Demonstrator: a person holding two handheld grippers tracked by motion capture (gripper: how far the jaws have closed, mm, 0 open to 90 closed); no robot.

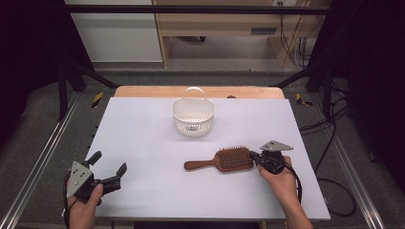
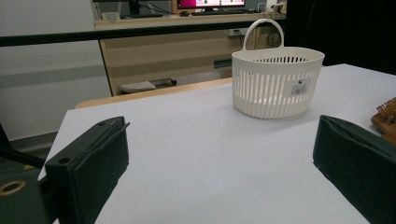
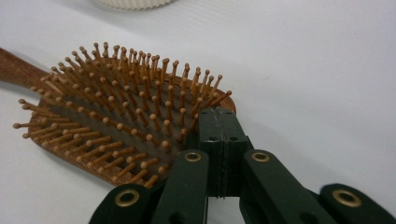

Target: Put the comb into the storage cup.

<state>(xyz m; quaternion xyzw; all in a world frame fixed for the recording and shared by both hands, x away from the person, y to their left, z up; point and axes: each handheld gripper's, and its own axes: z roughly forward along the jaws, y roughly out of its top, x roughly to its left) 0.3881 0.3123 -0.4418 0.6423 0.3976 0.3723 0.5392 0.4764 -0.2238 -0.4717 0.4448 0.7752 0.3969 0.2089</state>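
Right tool (image 1: 252,155), jaws pressed together, nudges the wooden paddle hairbrush (image 1: 224,160) lying at four o'clock from the basket (image 1: 193,116); pushing off-centre could spin it, while the left tool (image 1: 109,168) waits wide open.

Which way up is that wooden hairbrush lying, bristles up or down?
Bristles up. The hairbrush lies flat on the white table, and the right gripper view shows its wooden pins pointing upward.

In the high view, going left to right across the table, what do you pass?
Left gripper → basket → hairbrush → right gripper, its jaws shut against the brush's head end.
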